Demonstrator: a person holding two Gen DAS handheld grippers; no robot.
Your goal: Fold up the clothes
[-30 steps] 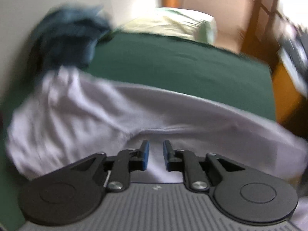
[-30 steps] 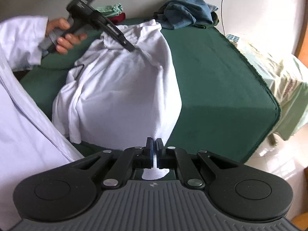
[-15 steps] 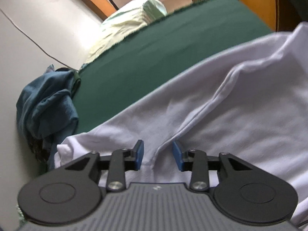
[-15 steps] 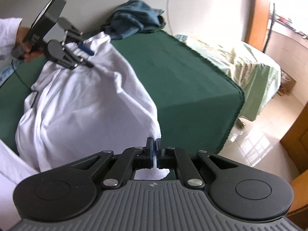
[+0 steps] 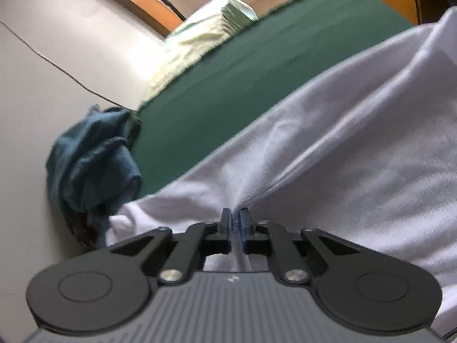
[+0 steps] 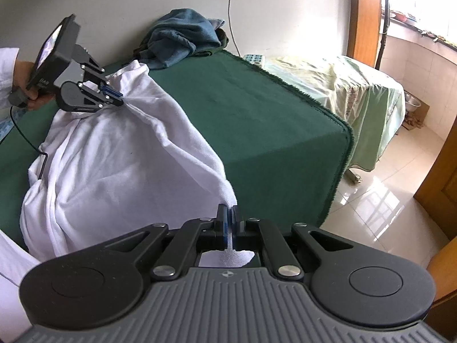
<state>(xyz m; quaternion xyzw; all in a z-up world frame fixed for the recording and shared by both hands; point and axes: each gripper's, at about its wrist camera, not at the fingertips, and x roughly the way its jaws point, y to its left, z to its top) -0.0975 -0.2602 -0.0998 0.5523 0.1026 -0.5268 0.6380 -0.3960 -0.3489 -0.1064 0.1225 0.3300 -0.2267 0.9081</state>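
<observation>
A white shirt (image 6: pixel 114 154) lies bunched on the green-covered table (image 6: pixel 257 114), stretched between both grippers. My left gripper (image 5: pixel 235 224) is shut on a pinched ridge of the white shirt (image 5: pixel 357 143) near its far end. In the right wrist view the left gripper (image 6: pixel 118 98) shows at upper left, held by a hand in a white sleeve. My right gripper (image 6: pixel 230 220) is shut on the shirt's near corner, lifted off the table's front edge; a bit of cloth shows behind the fingers.
A crumpled blue garment (image 6: pixel 182 37) sits at the table's far corner against the wall, also the blue garment (image 5: pixel 94 157). A cable (image 6: pixel 25 143) trails over the table. Beyond stands a table under pale yellow-green cloth (image 6: pixel 342 85). Tiled floor (image 6: pixel 385 205) lies to the right.
My left gripper has closed from open onto a fold of the white shirt. The right gripper has kept its grip on the corner and swung slightly, with the cloth drawn tauter between the two.
</observation>
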